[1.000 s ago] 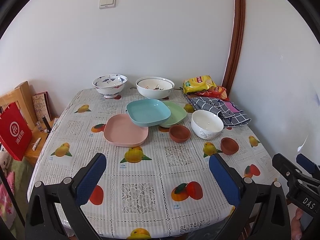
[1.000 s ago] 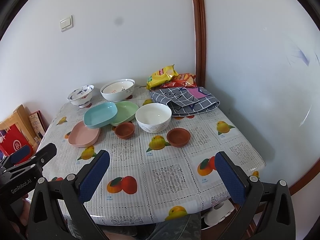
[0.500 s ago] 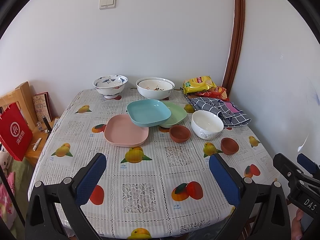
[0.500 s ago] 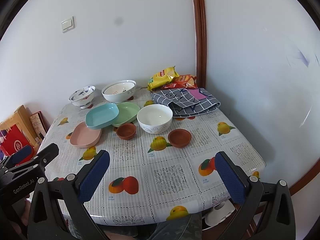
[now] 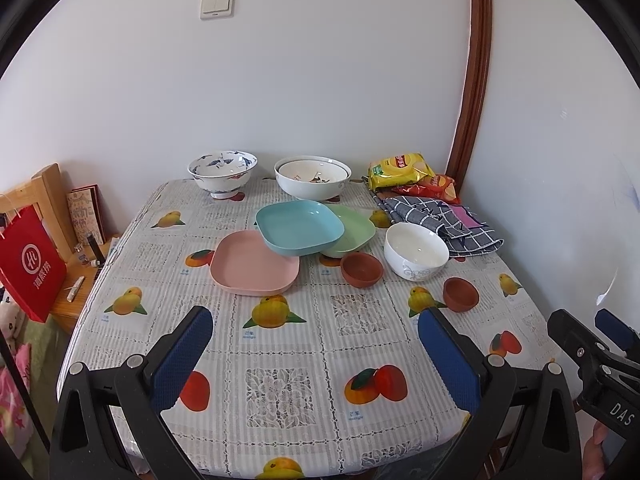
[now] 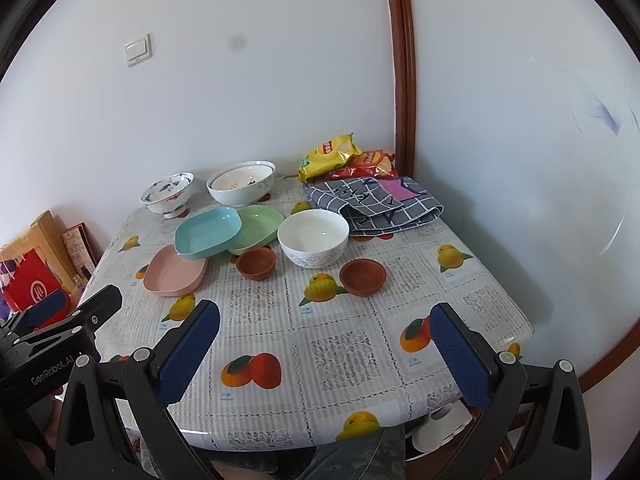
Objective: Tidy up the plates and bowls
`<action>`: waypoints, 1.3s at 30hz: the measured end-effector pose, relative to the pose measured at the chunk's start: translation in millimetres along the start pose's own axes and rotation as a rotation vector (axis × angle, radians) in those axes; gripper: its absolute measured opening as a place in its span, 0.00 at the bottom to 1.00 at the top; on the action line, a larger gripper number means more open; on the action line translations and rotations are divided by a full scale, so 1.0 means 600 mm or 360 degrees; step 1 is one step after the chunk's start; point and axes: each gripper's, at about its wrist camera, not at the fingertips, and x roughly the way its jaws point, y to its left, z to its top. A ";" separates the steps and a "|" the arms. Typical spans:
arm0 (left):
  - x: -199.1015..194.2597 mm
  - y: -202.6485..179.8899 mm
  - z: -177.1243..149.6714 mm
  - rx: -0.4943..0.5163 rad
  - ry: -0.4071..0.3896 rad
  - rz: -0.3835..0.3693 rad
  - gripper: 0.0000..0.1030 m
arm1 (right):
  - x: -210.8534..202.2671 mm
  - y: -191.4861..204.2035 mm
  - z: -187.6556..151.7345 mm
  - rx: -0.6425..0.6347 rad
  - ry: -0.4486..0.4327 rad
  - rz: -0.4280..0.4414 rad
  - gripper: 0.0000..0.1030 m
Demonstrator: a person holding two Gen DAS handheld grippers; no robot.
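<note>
While both the left gripper (image 5: 316, 332) and right gripper (image 6: 326, 330) are hovering wide open and empty over the near table edge, the teal plate (image 5: 300, 227) is lying mid-table across the pink plate (image 5: 256, 262) and green plate (image 5: 354, 230); stacking is seemingly not yet beginning, so a reach forward is coming next.

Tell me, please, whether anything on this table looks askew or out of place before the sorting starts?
Yes: the blue plate sits tilted, propped across the rims of the pink plate and the green plate rather than nested flat. The chip bags and checked cloth also crowd the far corner among the dishes.
</note>
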 end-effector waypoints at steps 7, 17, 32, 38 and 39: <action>0.011 0.002 0.001 -0.0004 0.0012 0.0006 1.00 | 0.008 0.004 0.004 0.0005 0.0010 0.0011 1.00; 0.047 0.006 0.009 -0.0013 0.0058 -0.0031 1.00 | 0.034 0.010 0.016 0.0010 0.0006 0.0026 1.00; 0.098 0.018 0.049 -0.0019 0.0090 -0.0071 1.00 | 0.089 0.030 0.056 -0.0017 -0.0012 0.0010 1.00; 0.129 0.031 0.068 -0.0033 0.0096 -0.0074 1.00 | 0.126 0.047 0.080 -0.0013 0.0048 0.0058 1.00; 0.135 0.033 0.072 -0.0035 0.0094 -0.0076 1.00 | 0.135 0.050 0.084 -0.0016 0.0064 0.0056 1.00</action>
